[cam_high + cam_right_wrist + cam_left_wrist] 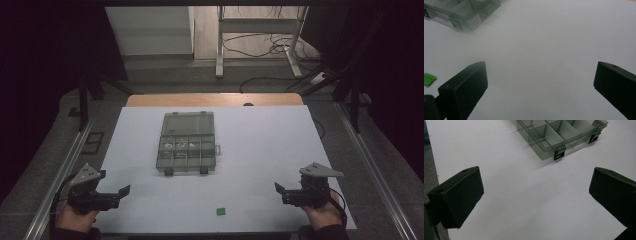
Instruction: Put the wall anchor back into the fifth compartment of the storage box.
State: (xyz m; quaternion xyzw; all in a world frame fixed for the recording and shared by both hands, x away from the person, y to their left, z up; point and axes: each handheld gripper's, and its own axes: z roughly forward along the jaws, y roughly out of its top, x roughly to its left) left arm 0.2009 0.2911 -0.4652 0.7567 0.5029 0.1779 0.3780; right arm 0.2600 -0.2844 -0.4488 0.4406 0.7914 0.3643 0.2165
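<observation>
I have both grippers low at the near edge of the white table [260, 150], one at each corner. My left gripper [122, 192] has its jaws spread wide with nothing between them but bare tabletop, and my right gripper [278, 189] stands the same way, jaws well apart and empty. Between the two, nearer the right gripper and just off its left jaw in the right gripper view, lies a small green block [219, 211]. Farther ahead, well apart from both grippers and about midway between them, sits the clear compartment box [186, 152], its lid [189, 123] swung open and lying flat behind it. From the left gripper view the box [559, 135] is ahead and to the right, its two dark latches facing me; small pale pieces rest in the rear compartments.
</observation>
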